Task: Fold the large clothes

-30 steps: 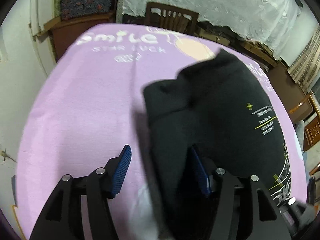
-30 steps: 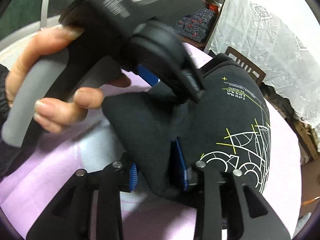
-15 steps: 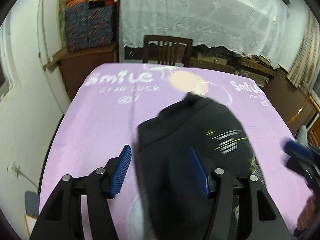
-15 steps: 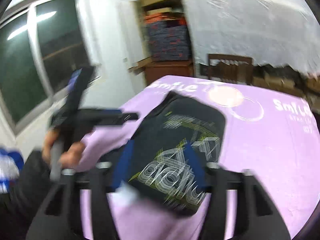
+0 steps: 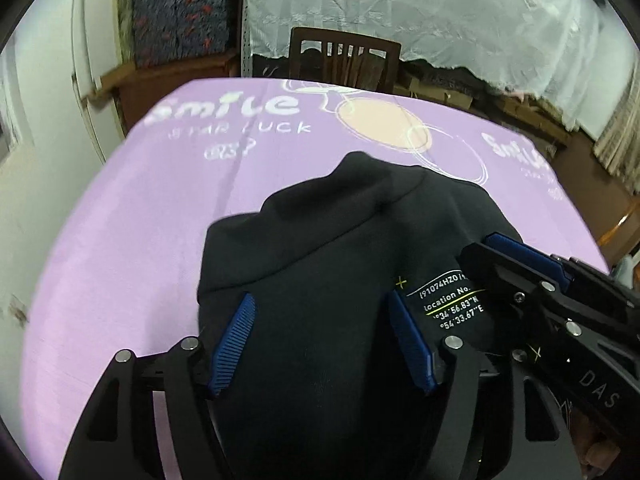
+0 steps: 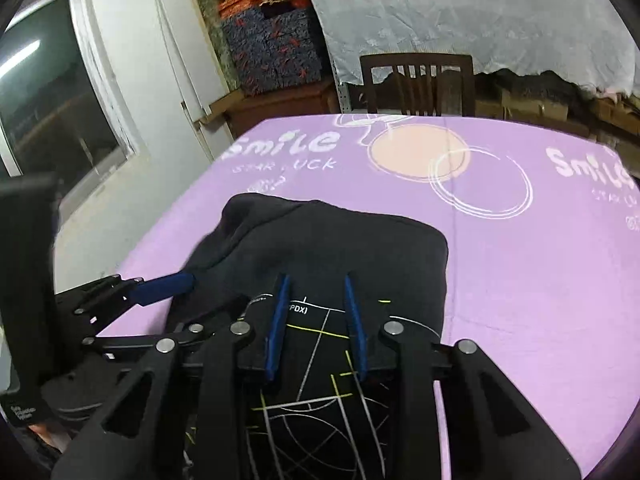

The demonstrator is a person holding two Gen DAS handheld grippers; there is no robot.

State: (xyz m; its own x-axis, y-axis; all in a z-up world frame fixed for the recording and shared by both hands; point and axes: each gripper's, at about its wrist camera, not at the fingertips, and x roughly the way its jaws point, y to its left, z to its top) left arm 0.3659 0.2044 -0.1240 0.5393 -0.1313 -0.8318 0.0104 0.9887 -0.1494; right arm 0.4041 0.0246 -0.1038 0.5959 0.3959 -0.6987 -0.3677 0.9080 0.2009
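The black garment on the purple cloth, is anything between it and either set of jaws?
Nothing visible. The black garment lies directly under the left gripper and the right gripper, both with jaws apart right over the fabric; whether they touch it is unclear.

Dark wooden chair [image 6: 416, 82] standing behind the purple-covered bench [image 6: 520, 264], white lace curtain [image 6: 460, 12] hanging beyond, dark window [image 6: 52, 92] reflecting a light strip, patterned boxes [image 6: 276, 56] sitting on a wooden cabinet [image 6: 280, 104].

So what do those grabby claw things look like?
Both look the same. The left gripper and the right gripper each have two black arms with cut-out holes and round silver screws. Their fingers are flat blue pads with tiny ridges. Seen from the side, the right one has white letters, "DAS", on its black body. No cables or sleeves show.
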